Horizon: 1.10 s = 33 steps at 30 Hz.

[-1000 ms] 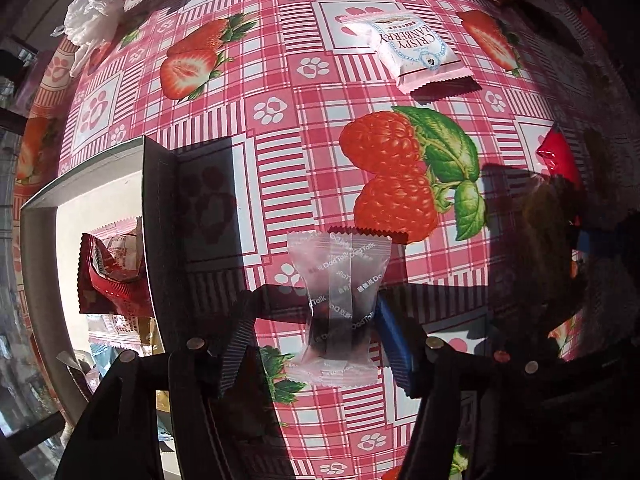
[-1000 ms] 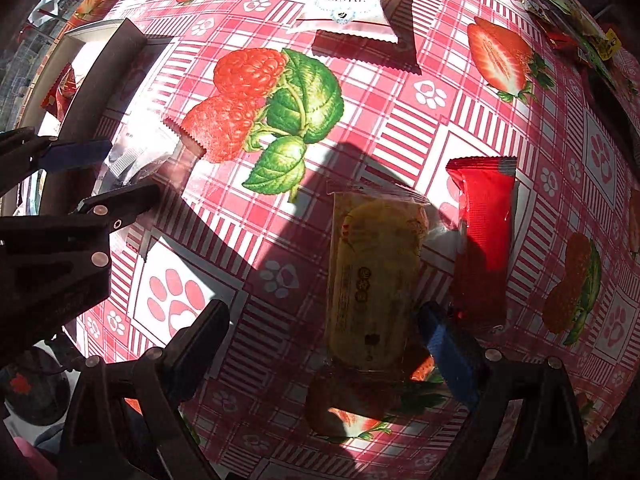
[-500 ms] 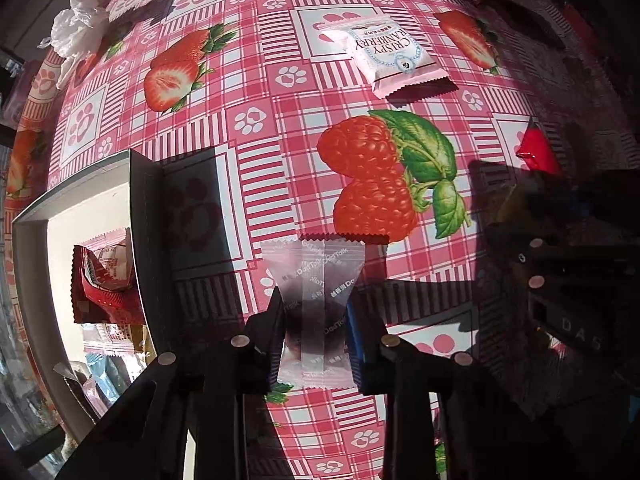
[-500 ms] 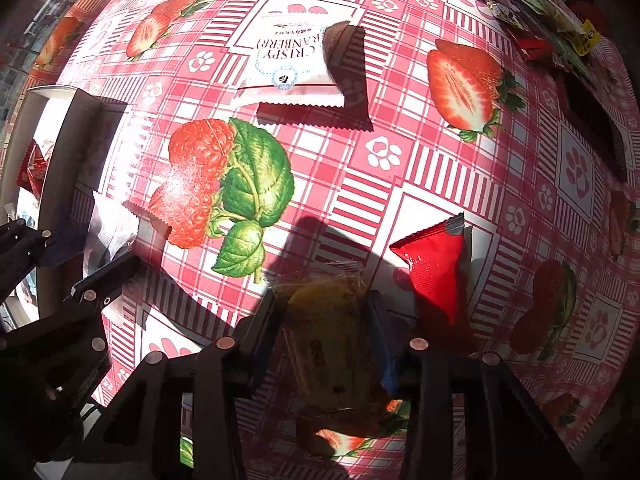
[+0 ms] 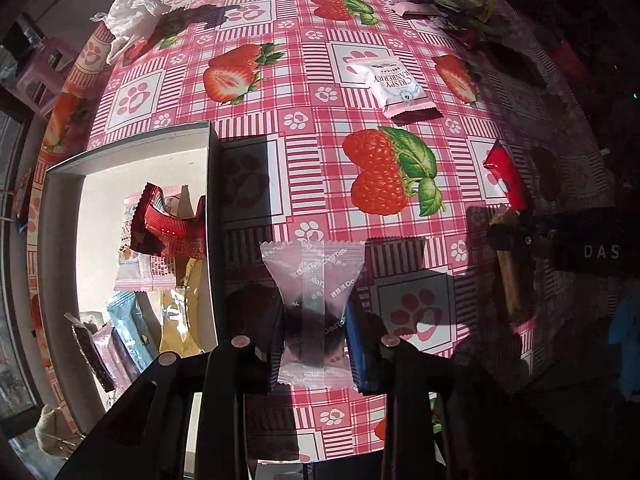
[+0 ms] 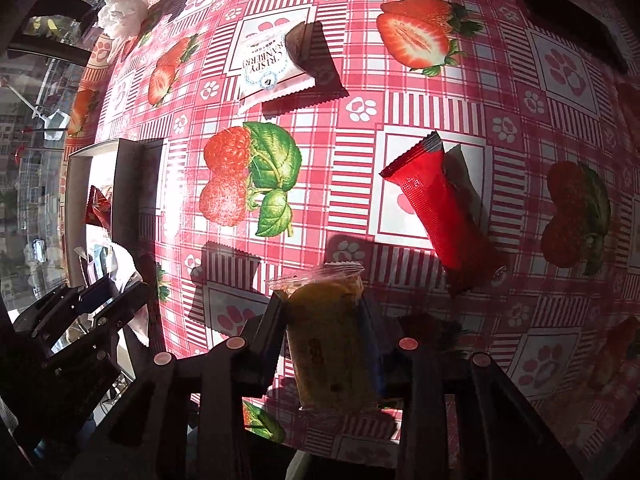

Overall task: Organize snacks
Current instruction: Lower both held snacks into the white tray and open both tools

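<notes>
Box (image 5: pixel 56 184) at far left holds a heap of snack packets, a red wrapper (image 5: pixel 168 228) topmost. Beside it the left gripper (image 5: pixel 314 338) is clamped on a clear candy packet (image 5: pixel 314 280) raised above the tablecloth (image 5: pixel 304 80). Rightward, the right gripper (image 6: pixel 326 334) pinches a yellow cake packet (image 6: pixel 328 340), a red bar (image 6: pixel 436 208) lying just beyond it.

Clear frosted snack packet (image 5: pixel 313 304) with a dark sweet inside, upright, pinched between jaws just right of the white box (image 5: pixel 64 216). Yellow cake packet (image 6: pixel 330 344) likewise gripped between jaws, lengthwise, above the worktop. Red bar wrapper (image 6: pixel 436 208) lying flat and angled on the cloth, right of centre. White-pink "Crispy Cranberry" pouch (image 5: pixel 394 86) flat, farther off. Box at left, open, holding several packets: red (image 5: pixel 160 224), pale blue (image 5: pixel 128 320), yellow (image 5: pixel 180 320).
</notes>
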Each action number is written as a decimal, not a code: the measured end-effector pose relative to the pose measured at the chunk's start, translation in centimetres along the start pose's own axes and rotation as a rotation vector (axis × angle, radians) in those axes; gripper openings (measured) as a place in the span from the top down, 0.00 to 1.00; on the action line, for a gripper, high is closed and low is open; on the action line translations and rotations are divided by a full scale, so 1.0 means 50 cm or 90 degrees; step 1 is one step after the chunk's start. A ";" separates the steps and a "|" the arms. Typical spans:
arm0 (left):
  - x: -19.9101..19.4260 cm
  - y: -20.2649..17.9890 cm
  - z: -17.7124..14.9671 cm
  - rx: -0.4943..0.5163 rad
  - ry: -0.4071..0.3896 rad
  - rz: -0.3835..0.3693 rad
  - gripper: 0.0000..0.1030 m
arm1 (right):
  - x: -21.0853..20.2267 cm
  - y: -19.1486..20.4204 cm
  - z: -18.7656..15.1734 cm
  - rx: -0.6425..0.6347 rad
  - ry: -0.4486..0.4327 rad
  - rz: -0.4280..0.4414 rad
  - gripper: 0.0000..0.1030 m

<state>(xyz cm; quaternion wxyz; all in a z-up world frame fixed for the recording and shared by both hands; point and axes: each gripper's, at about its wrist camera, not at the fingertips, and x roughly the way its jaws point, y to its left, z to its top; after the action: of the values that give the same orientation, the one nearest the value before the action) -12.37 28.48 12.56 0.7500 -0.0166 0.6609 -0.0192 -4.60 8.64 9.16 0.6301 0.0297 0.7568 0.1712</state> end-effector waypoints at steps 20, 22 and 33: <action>-0.058 0.184 -0.094 -0.145 -0.027 0.062 0.71 | -0.002 0.327 0.038 -0.216 0.014 0.030 0.64; -0.058 0.200 -0.102 -0.157 -0.026 0.065 0.71 | -0.001 0.348 0.033 -0.233 0.017 0.031 0.64; -0.050 0.271 -0.144 -0.230 -0.012 0.084 0.70 | 0.006 0.473 0.023 -0.310 0.041 0.041 0.64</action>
<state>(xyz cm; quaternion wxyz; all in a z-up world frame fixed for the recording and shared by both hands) -19.72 42.16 13.45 0.7406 -0.1080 0.6461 0.1496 -7.57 31.20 15.72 0.5885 -0.1048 0.7116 0.3694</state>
